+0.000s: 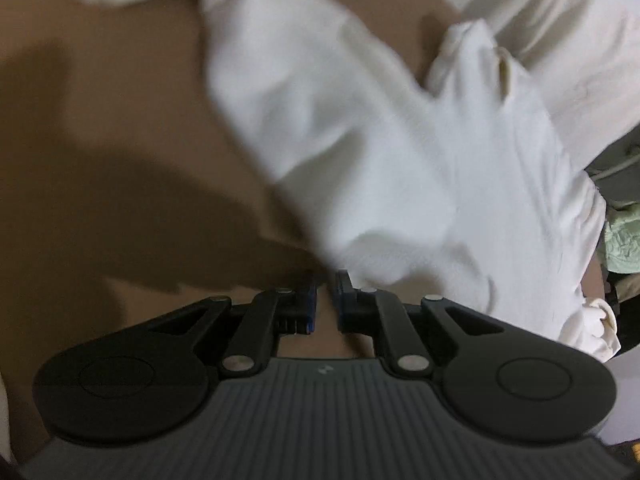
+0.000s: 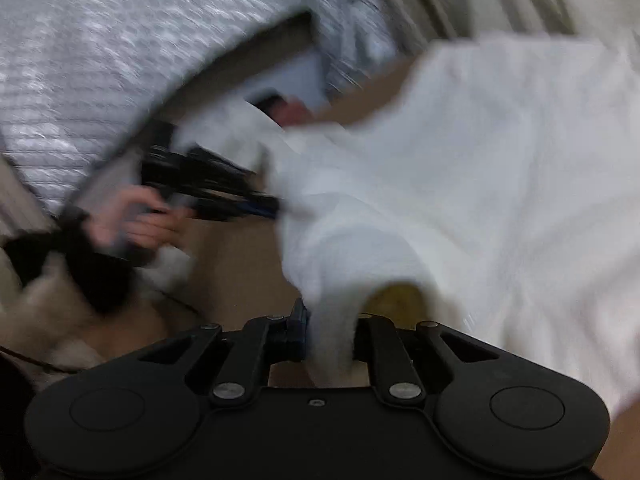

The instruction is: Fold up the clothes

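The right gripper (image 2: 330, 334) is clamped on a bunched edge of the white shirt (image 2: 480, 184), which spreads away over the brown table (image 2: 240, 264). The left gripper (image 1: 326, 300) has its jaws nearly together, pinching another corner of the shirt (image 1: 360, 140). Farther off, a pale green cloth (image 1: 622, 240) lies at the table's edge.

close wrist views, seemingly sharing white garment (image 1: 400, 152)
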### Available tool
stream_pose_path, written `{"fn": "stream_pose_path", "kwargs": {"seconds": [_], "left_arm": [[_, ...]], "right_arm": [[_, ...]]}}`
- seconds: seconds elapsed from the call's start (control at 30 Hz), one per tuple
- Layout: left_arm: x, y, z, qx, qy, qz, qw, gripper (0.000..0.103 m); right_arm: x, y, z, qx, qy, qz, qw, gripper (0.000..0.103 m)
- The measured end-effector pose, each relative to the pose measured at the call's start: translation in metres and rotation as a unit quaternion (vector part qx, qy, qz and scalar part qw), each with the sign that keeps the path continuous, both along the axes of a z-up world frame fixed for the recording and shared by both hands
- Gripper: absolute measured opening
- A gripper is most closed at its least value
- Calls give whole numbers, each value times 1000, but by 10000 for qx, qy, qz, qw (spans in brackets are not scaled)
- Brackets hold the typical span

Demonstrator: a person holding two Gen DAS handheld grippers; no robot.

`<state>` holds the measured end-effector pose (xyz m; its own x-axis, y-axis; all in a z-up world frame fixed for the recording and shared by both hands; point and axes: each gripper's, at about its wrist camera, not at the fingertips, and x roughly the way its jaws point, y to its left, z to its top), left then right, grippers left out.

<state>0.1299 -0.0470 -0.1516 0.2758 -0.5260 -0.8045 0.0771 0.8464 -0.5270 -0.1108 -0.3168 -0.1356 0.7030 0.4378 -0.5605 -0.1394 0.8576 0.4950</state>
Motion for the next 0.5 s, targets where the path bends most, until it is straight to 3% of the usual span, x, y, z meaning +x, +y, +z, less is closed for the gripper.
{"fn": "stream_pose_path", "kwargs": {"seconds": [0.07, 0.13, 0.23, 0.33, 0.37, 0.5], "left_arm": [[-4, 1, 6, -315, -57, 2, 9995, 9], [-6, -8, 17, -317, -395, -135, 9986, 13], [-11, -27, 19, -237, -606, -453, 9969, 21], [-12, -42, 8, -548, -254, -733, 9955, 42], [-11, -44, 5, -559, -187, -733, 9956, 42], [-10, -63, 1, -49, -302, -858, 9958, 51]], "right_arm": [[1, -6, -14, 378, 207, -280, 9987, 15], [2, -12, -20, 729, 317, -410, 9960, 16], [4, -6, -15, 448, 325, -246, 9982, 18], [5, 5, -14, 225, 311, -66, 9992, 19], [6, 7, -14, 161, 338, -43, 9993, 19], [8, 12, -17, -55, 411, -24, 9991, 19]]}}
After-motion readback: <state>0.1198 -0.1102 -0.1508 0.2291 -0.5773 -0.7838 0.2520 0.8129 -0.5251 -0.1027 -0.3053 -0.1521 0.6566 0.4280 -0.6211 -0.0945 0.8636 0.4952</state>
